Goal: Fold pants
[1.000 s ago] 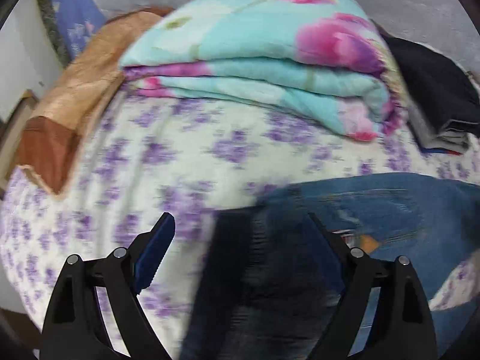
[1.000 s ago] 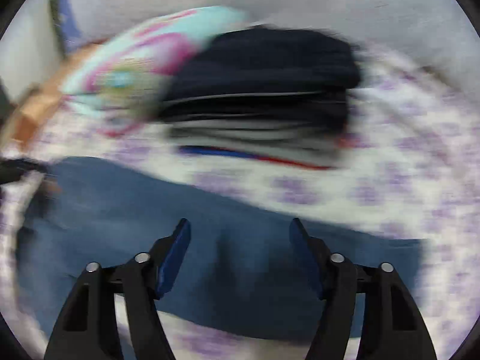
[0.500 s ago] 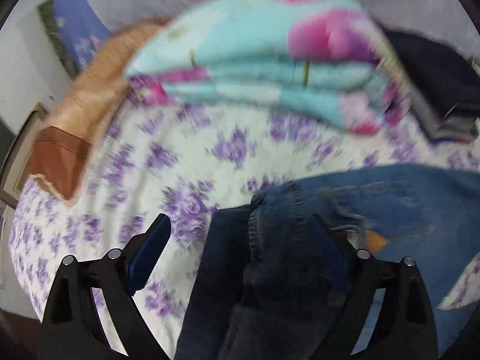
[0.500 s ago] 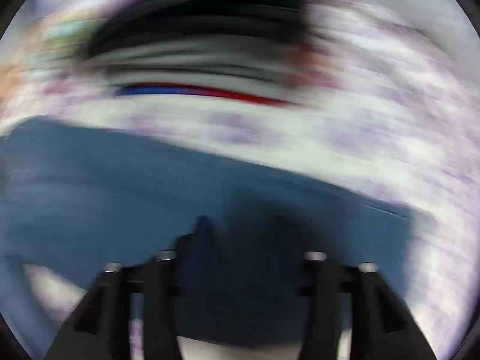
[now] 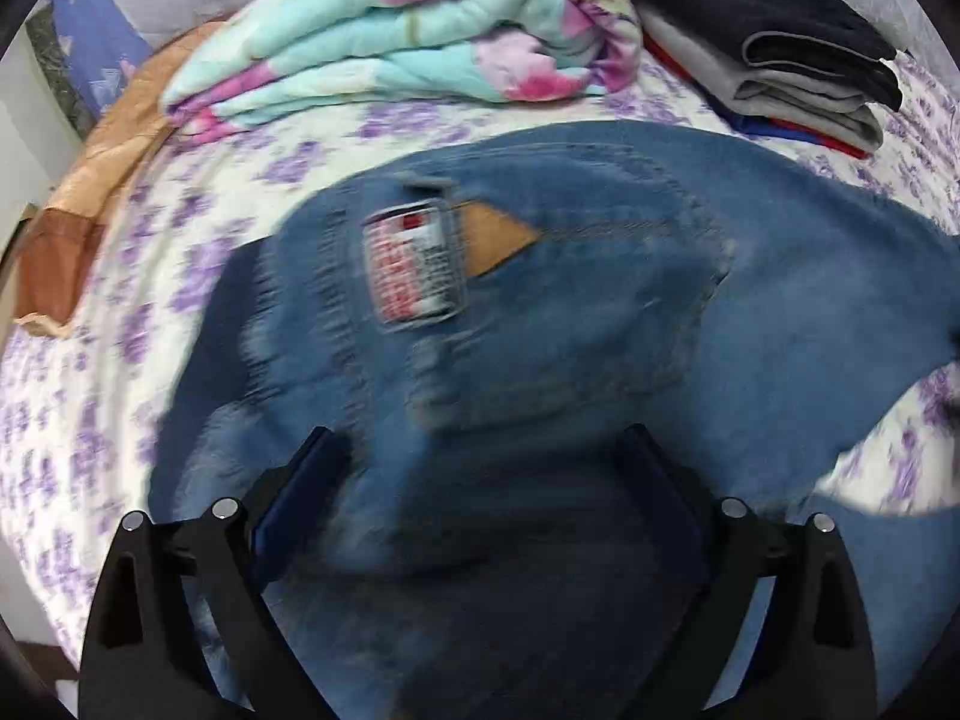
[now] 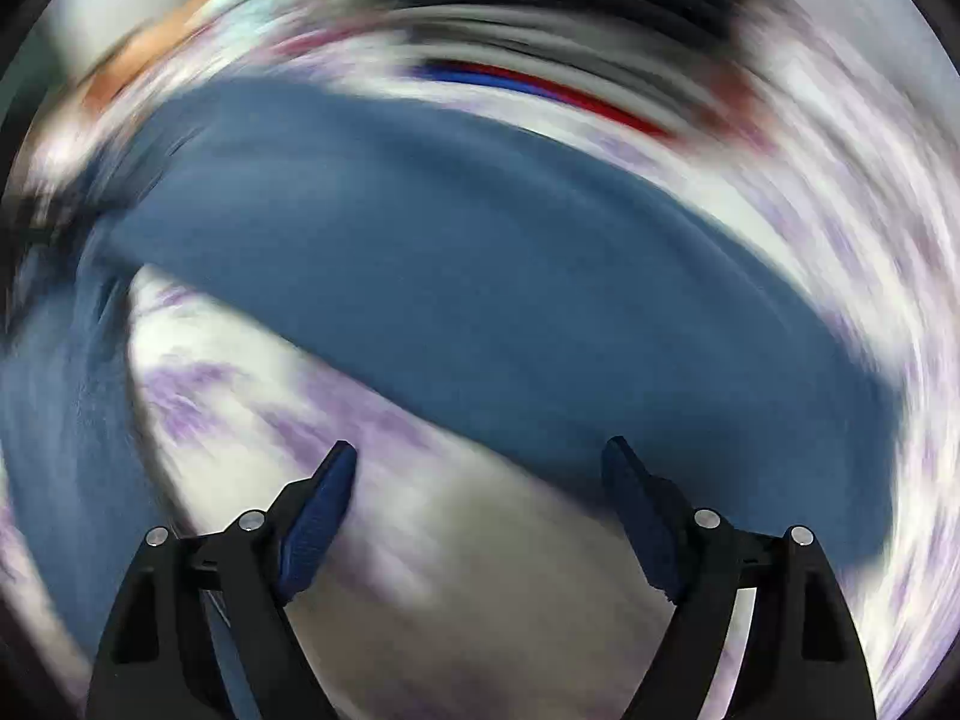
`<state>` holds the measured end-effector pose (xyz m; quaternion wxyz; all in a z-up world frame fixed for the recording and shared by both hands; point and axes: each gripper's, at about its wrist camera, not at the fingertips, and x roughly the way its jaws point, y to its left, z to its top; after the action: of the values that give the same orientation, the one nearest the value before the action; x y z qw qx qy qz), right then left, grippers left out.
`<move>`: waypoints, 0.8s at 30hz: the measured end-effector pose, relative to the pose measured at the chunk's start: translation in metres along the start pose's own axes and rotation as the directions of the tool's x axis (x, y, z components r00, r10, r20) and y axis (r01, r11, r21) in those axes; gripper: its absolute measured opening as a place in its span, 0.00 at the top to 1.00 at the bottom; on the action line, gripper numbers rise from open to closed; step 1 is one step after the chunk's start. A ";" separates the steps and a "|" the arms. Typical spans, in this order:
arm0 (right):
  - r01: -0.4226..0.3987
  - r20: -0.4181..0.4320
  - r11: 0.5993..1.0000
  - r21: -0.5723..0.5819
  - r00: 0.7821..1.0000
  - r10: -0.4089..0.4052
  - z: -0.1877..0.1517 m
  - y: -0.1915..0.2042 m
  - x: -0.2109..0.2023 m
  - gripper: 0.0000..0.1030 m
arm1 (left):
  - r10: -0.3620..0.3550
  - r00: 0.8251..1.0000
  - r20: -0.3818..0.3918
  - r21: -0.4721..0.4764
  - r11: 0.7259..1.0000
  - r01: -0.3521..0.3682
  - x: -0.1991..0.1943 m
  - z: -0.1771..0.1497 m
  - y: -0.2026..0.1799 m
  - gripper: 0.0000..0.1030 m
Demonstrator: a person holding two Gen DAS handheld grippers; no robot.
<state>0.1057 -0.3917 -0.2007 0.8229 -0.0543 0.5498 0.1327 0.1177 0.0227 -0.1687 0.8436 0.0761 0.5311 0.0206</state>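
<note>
1. Releasing is the step in hand, by judgement: the left gripper [image 5: 474, 456] hangs over the jeans [image 5: 600, 312], jaws opening, denim between them but not visibly pinched.
2. The right gripper [image 6: 480, 468] is also opening; nothing lies between its jaws except bare bedsheet [image 6: 420, 570]. This view is heavily blurred.
3. The jeans lie on the sheet, waistband label [image 5: 414, 264] up.
4. Farther off sit a folded floral quilt [image 5: 408, 42] and, to its right, stacked clothes [image 5: 780, 60].
5. The next move likely calls for regripping an edge.

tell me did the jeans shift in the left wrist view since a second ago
Yes. The jeans now spread farther up the view, their edge nearer the folded floral blanket, with the waistband label showing.
</note>
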 end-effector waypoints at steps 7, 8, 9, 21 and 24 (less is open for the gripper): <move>0.122 0.098 0.856 0.503 0.975 -0.197 -0.039 -0.085 -0.068 0.14 | 0.015 1.000 0.025 -0.120 0.993 -0.012 -0.057 -0.026 0.040 0.09; 0.095 0.132 0.881 0.463 0.976 -0.174 -0.037 -0.050 -0.071 0.14 | -0.007 0.999 0.035 -0.161 0.987 0.013 -0.066 -0.032 0.041 0.08; 0.055 0.151 0.901 0.430 0.980 -0.132 -0.037 -0.021 -0.073 0.08 | -0.045 0.998 0.046 -0.204 0.978 0.053 -0.073 -0.039 0.040 0.07; 0.027 0.033 0.999 -0.020 0.999 -0.027 -0.139 0.104 -0.051 0.05 | -0.244 0.966 -0.086 -0.060 0.969 0.239 -0.030 -0.083 0.009 0.04; 0.172 -0.044 0.949 0.264 0.985 -0.166 -0.201 0.011 -0.078 0.03 | -0.369 0.926 -0.082 -0.050 0.929 0.366 -0.030 -0.085 0.027 0.04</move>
<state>-0.1042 -0.4405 -0.2062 0.8253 0.0088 0.5645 -0.0141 0.0294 0.0547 -0.1737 0.8090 -0.0401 0.5729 -0.1253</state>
